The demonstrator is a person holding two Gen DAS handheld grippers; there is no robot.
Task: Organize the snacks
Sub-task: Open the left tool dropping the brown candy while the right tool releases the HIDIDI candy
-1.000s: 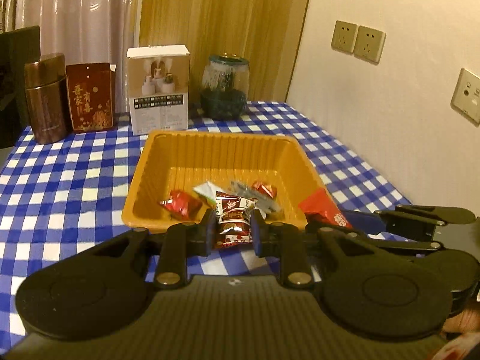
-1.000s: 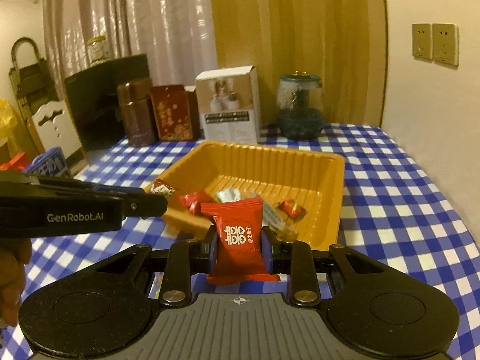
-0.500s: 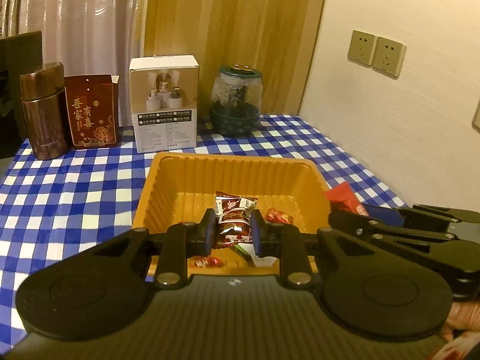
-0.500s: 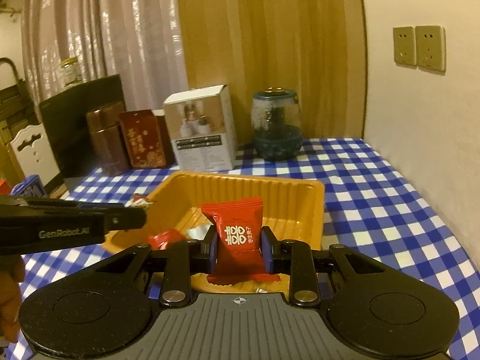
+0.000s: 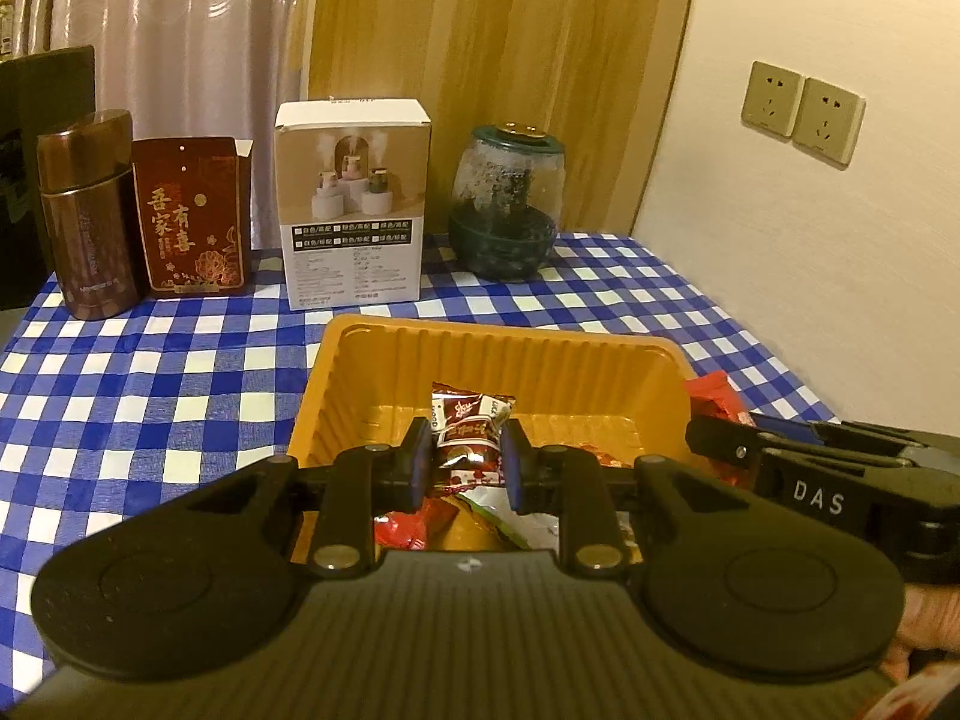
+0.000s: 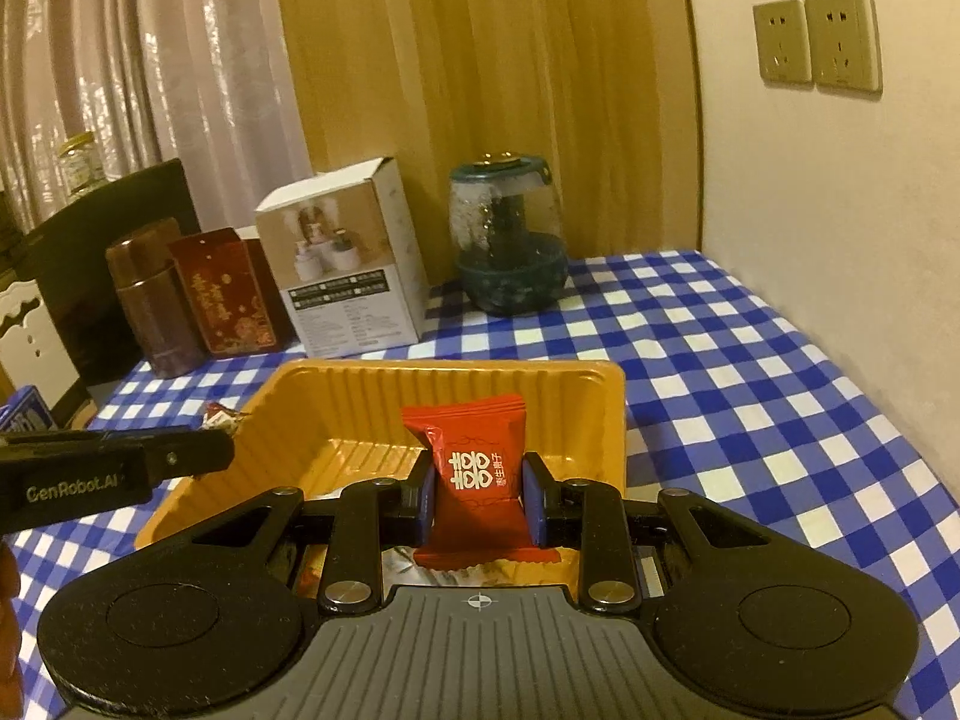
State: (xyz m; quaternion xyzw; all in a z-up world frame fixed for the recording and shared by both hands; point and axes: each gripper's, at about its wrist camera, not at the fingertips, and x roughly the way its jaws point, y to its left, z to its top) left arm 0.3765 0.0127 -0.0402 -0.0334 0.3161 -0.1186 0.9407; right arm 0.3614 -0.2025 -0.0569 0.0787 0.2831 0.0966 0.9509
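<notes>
The left gripper (image 5: 461, 463) is held level and pointed forward, its two blue-padded fingers (image 5: 419, 467) drawn in close — a brown-and-red candy packet (image 5: 469, 435) is pinched upright between them. The right gripper (image 6: 478, 497) is posed the same way, side by side with the left, and its fingers (image 6: 427, 495) are pressed against the sides of a red candy packet (image 6: 473, 471), which is gripped upright at its lower half. Each gripper is seen from the other's camera as a black bar reaching in from the side. A bit of the person's right hand (image 5: 927, 636) is visible behind the right gripper — only partly in view.
</notes>
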